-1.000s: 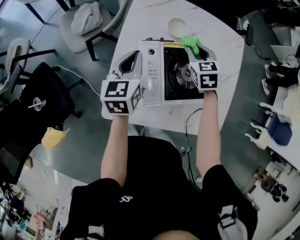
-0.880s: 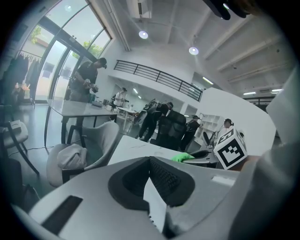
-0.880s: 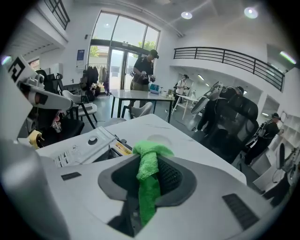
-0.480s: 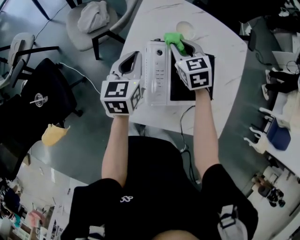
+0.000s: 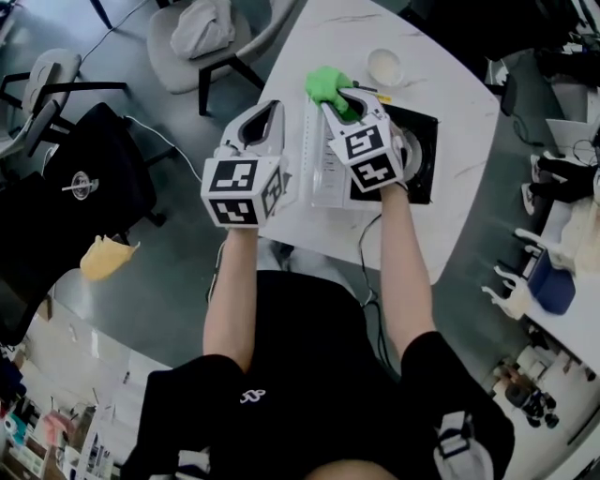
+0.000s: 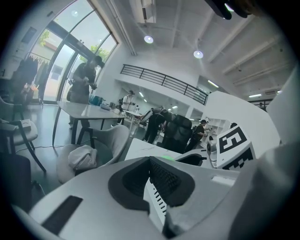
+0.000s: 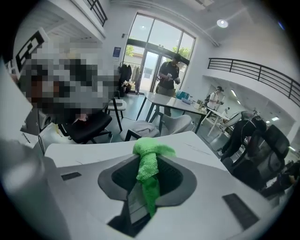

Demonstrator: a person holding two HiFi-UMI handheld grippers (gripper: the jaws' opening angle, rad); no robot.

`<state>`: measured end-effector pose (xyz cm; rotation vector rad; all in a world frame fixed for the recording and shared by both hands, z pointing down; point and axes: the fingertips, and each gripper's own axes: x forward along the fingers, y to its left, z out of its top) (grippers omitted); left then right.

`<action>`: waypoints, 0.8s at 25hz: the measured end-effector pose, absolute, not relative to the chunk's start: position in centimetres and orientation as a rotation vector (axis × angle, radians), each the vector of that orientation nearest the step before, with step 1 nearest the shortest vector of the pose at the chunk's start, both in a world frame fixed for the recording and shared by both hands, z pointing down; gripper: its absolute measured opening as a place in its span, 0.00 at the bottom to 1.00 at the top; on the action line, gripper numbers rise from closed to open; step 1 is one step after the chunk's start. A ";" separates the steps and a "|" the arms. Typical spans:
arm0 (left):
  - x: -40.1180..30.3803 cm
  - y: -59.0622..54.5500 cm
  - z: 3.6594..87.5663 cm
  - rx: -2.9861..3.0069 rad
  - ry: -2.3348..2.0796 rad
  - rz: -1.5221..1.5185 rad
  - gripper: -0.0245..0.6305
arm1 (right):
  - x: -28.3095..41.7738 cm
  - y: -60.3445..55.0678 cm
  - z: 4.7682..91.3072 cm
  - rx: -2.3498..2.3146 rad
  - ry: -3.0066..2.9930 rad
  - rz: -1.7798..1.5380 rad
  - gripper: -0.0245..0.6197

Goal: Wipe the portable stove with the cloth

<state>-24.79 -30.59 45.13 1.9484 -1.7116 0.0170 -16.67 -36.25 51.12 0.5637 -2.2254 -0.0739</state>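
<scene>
The portable stove (image 5: 419, 167) sits on the white table (image 5: 459, 103), its white control panel (image 5: 322, 169) on the left and its black burner top on the right. My right gripper (image 5: 341, 99) is shut on a green cloth (image 5: 327, 84) that bunches out past the jaws over the far edge of the control panel. The right gripper view shows the cloth (image 7: 149, 171) pinched between the jaws of the right gripper (image 7: 145, 190). My left gripper (image 5: 266, 114) is at the stove's left side, and a white slotted edge of the stove (image 6: 157, 200) lies between its shut jaws.
A small white dish (image 5: 385, 66) stands on the table beyond the stove. A cable (image 5: 369, 239) hangs off the near table edge. A grey chair with a pale cloth (image 5: 201, 28) and a black chair (image 5: 84, 187) stand to the left. People stand at distant tables.
My right gripper has carried the green cloth leftward, from the far right of the burner area to the control panel's far edge. The left gripper has stayed at the stove's left side.
</scene>
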 end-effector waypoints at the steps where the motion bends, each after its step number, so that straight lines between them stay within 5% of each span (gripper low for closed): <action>1: -24.9 -30.3 45.3 1.943 -1.713 0.015 0.04 | -16.4 -35.8 51.4 0.567 -2.222 -0.066 0.17; 20: -18.8 -22.3 45.4 1.900 -1.751 -0.011 0.04 | -10.6 -26.5 52.1 0.476 -2.202 0.079 0.17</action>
